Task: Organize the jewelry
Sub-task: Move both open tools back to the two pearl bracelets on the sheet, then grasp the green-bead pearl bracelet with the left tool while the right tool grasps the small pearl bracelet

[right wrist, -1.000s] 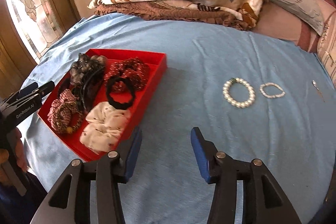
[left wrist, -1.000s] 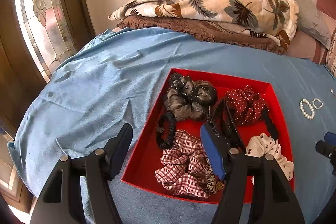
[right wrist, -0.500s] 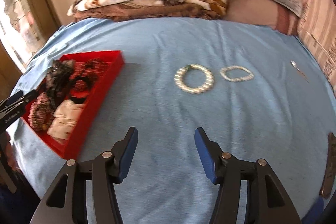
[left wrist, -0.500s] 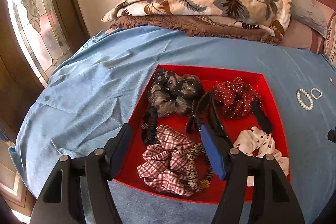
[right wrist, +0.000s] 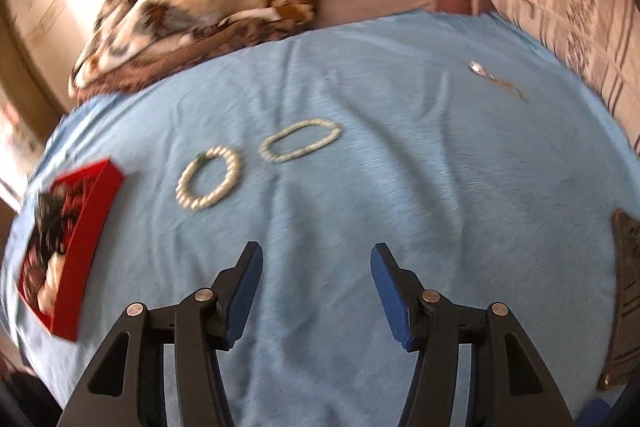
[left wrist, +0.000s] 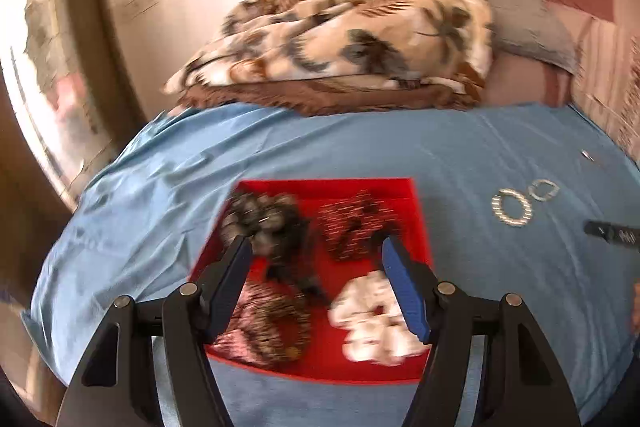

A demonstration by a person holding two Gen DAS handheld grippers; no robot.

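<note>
Holding both grippers with jaws spread and empty, you have your left gripper [left wrist: 316, 259] over the red tray [left wrist: 420, 227] of scrunchies, while your right gripper [right wrist: 316, 267] hangs above the blue sheet [right wrist: 440, 187], near the chunky pearl bracelet [right wrist: 208, 178] lying beside the thinner pearl bracelet [right wrist: 300, 140].

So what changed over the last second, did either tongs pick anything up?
No. The right tongs swung rightward, away from the red tray, and now face the thick pearl bracelet and thin pearl bracelet. The left tongs shifted to sit over the tray. Both stayed open and empty; bracelets and scrunchies lie where they were.
</note>
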